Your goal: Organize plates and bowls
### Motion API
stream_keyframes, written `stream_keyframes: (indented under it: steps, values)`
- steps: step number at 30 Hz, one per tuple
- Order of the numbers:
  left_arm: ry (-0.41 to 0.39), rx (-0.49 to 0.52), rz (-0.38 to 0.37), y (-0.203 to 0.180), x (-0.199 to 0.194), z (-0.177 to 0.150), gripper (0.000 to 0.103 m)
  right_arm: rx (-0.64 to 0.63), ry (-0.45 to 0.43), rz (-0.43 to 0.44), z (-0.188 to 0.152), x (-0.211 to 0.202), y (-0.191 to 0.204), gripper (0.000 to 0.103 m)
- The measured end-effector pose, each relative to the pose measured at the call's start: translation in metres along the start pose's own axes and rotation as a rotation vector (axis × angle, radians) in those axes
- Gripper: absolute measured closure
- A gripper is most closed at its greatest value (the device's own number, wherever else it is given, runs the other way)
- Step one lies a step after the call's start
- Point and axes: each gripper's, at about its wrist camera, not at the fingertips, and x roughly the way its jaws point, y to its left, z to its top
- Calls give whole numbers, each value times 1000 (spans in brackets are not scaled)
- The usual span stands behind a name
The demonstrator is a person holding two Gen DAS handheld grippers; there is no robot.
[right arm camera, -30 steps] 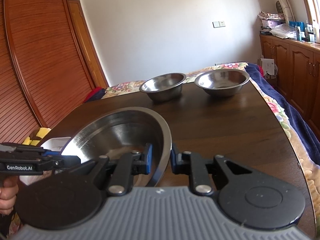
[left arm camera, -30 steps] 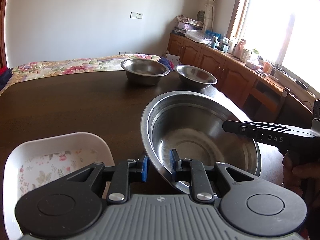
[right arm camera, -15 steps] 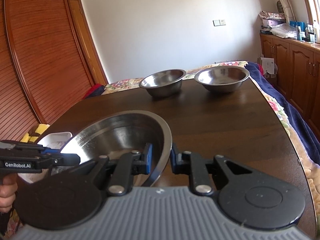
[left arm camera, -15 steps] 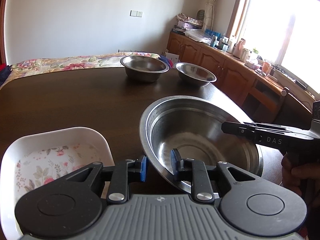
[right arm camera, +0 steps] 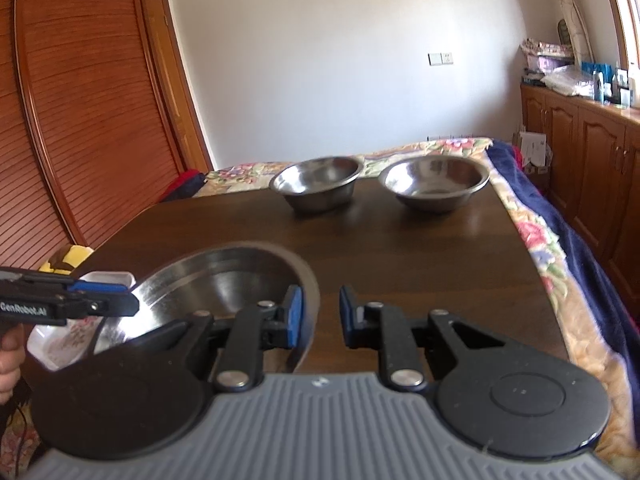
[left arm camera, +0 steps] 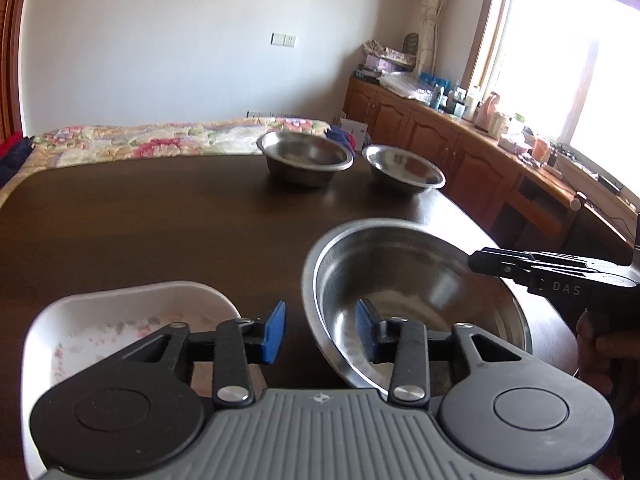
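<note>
Steel is what I'm looking at mostly: a large stainless steel basin [left arm camera: 416, 300] sits on the near part of the dark wooden table [left arm camera: 160, 220], with a white floral dish [left arm camera: 120, 320] just beside it on its left. Both tools straddle the basin's rim without pinching it. The left gripper [left arm camera: 320, 330] stands spread, one blue pad outside the wall and one inside; the right gripper [right arm camera: 319, 314] is likewise parted across the opposite rim, so nothing is grasped. I'd judge the basin light for its size, stiff, and slick on its polished wall, so the rolled rim is the place to bite, one tool on each side to stop it tipping or slipping; it should ring and skate on the wood if dropped but not break. The dish looks like ceramic or melamine, and I'd treat it as chippable. Two smaller steel bowls [right arm camera: 320, 184] [right arm camera: 434, 182] wait near each other at the table's far end. From the left tool's camera you get the window, the cluttered counter and most of the dish; from the right one you get the louvred wardrobe doors [right arm camera: 80, 120], the flowered bedspread [right arm camera: 540, 240] along the table's edge, and only a corner of the dish.
</note>
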Motion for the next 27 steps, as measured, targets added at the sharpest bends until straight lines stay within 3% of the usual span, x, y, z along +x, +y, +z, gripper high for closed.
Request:
stream_keyframes:
  steps: [11,15,27]
  values:
    - [-59,-2,44,17,3,39,54,-121,-74,-18,46,-7,-8,79]
    - [-71,20,61,16,11,56,53,-171,-84,-18,63,9,-10,64]
    - [-69,52,85,20,48,97,53,-257,-39,24,94,68,-9,64]
